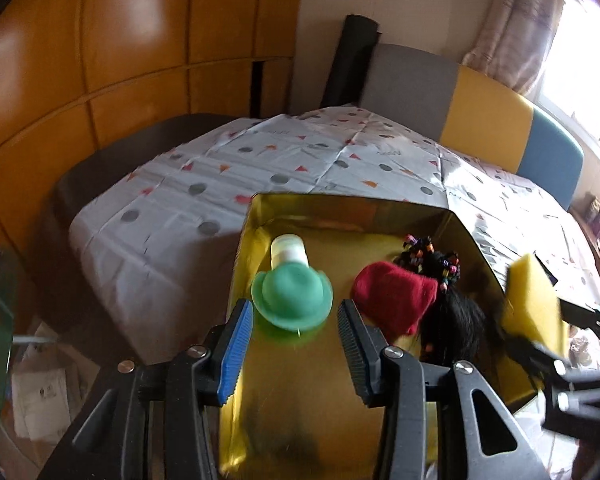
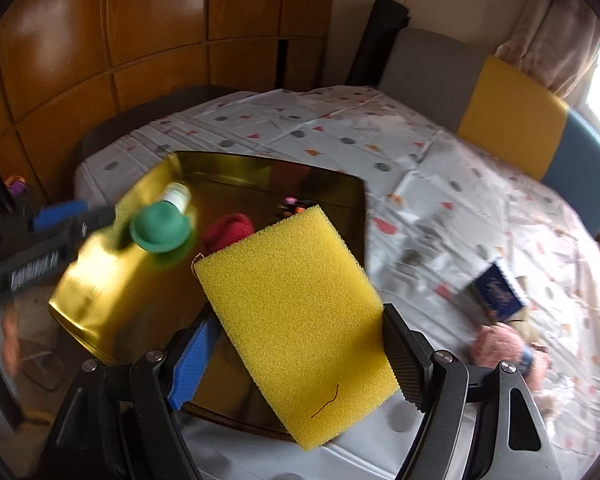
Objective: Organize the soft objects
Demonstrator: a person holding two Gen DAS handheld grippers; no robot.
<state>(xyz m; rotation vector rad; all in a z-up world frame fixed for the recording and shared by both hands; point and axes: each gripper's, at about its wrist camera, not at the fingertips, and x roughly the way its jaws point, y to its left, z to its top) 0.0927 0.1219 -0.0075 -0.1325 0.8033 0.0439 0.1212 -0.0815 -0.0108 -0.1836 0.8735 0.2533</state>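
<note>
An open gold box (image 1: 384,208) (image 2: 100,280) stands on the bed. Inside it lie a green hat-shaped piece (image 1: 292,292) (image 2: 160,226) with a pale bottle (image 1: 288,250) right behind it, a red knit item (image 1: 396,292) (image 2: 230,230), and black hair with coloured beads (image 1: 448,304). My left gripper (image 1: 295,306) (image 2: 72,228) is open over the box. The green piece sits just ahead of its fingertips, untouched. My right gripper (image 2: 302,316) is shut on a yellow sponge (image 2: 300,320) (image 1: 534,300), which hangs tilted over the box's right side.
A spotted white sheet (image 1: 260,160) covers the bed. A blue booklet (image 2: 496,292) and a pink fuzzy item (image 2: 508,348) lie on it right of the box. A grey, yellow and blue headboard (image 1: 484,120) and wooden wardrobe doors (image 1: 100,60) stand behind.
</note>
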